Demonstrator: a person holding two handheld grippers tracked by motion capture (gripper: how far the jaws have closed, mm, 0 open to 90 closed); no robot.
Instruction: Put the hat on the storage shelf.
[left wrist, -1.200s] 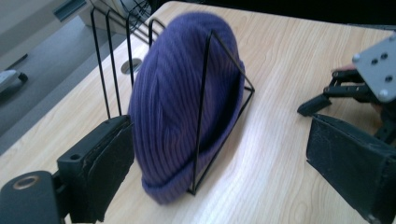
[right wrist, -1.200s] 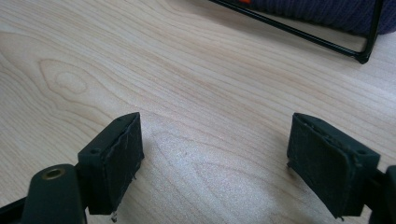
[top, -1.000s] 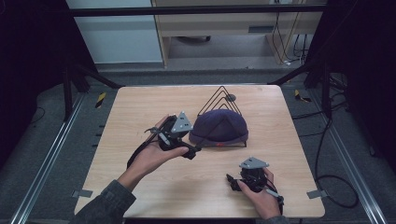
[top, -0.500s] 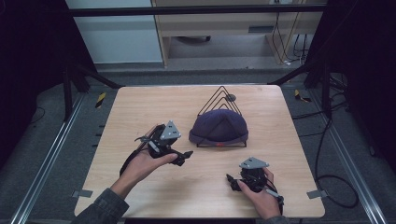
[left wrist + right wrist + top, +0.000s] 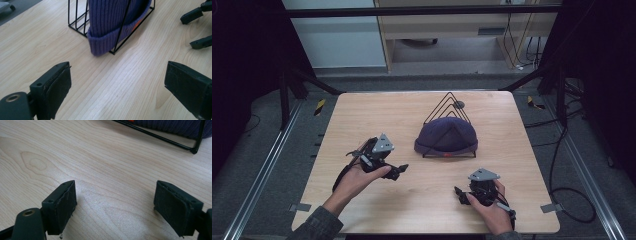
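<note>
**Both claws wait empty beside the racked beanie**

Left of the wire rack, the left claw hovers with jaws apart, aimed at the purple beanie draped over the rack, likely for shape. Nearer the person than the rack, the right claw rests spread wide on the worktop.

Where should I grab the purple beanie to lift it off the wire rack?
Probably the folded cuff at the beanie's lower corner, where it bulges out past the wire rack onto the table. Come in low from the left gripper's side with open fingers, across the cuff's thick edge, clear of the rack's slanted wires.
</note>
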